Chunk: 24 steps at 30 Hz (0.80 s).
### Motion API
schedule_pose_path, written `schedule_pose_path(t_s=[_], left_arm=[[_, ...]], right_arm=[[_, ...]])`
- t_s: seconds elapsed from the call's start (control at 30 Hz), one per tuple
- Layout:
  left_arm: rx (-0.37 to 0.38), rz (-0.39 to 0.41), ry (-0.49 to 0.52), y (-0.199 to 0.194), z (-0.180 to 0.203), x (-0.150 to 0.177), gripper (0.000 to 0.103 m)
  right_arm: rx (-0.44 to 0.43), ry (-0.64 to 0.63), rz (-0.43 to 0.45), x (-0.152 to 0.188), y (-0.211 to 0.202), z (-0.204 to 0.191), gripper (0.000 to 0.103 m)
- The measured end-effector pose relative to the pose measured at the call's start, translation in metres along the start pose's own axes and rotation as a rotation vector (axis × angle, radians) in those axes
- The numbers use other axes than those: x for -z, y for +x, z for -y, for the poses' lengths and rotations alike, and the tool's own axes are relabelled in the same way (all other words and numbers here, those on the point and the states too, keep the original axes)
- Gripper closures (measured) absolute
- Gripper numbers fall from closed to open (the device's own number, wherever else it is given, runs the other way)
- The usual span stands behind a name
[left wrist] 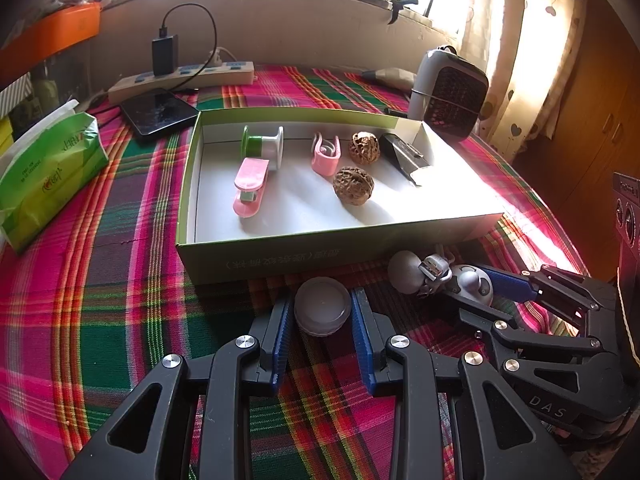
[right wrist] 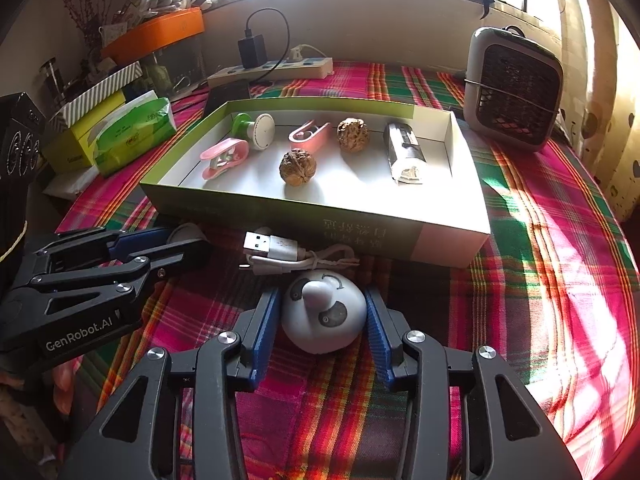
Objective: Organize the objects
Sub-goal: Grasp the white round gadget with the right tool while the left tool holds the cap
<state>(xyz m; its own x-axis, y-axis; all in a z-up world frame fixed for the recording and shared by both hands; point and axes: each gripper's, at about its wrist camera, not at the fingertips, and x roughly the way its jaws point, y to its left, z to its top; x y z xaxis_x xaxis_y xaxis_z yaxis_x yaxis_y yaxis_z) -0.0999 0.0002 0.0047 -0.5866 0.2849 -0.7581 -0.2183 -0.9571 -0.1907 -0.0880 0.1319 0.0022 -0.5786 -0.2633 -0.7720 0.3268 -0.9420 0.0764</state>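
While both tools bracket the last loose pieces in front of the box, we are at the pick-up step.

Nearest us, our left tool [left wrist: 322, 312] has its blue pads pressed on either side of a small round translucent cap [left wrist: 322, 306] resting on the plaid table [left wrist: 120, 320]; we judge it gripped but not lifted. Our right tool [right wrist: 322, 316] straddles a white panda-faced dome [right wrist: 323, 316], its pads at the dome's sides at about half width; whether they press, we cannot tell. Just beyond lies a coiled white USB cable [right wrist: 280, 254], against the green-rimmed box [right wrist: 304, 208]. Inside are two walnuts [right wrist: 298, 167], pink clips [right wrist: 224, 157], a green-and-white spool [right wrist: 256, 130] and a dark wrapped packet [right wrist: 404, 148]. Next, we judge, comes lifting each piece over the near wall and setting it in the open floor space, clear of the walnuts.
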Motion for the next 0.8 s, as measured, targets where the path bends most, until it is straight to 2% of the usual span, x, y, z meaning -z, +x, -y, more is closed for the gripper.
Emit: schedule_pose_path(t_s=[0.67, 0.77, 0.8], left_arm=[[-0.005, 0.001, -0.004, 0.0, 0.002, 0.001, 0.075], [-0.007, 0.001, -0.003, -0.001, 0.003, 0.001, 0.075], [-0.007, 0.001, -0.004, -0.001, 0.003, 0.001, 0.075]], right_arm=[[0.004, 0.034, 0.018, 0.007, -0.009, 0.011, 0.062], [0.002, 0.039, 0.025, 0.008, -0.011, 0.012, 0.064], [-0.001, 0.042, 0.026, 0.008, -0.011, 0.012, 0.07]])
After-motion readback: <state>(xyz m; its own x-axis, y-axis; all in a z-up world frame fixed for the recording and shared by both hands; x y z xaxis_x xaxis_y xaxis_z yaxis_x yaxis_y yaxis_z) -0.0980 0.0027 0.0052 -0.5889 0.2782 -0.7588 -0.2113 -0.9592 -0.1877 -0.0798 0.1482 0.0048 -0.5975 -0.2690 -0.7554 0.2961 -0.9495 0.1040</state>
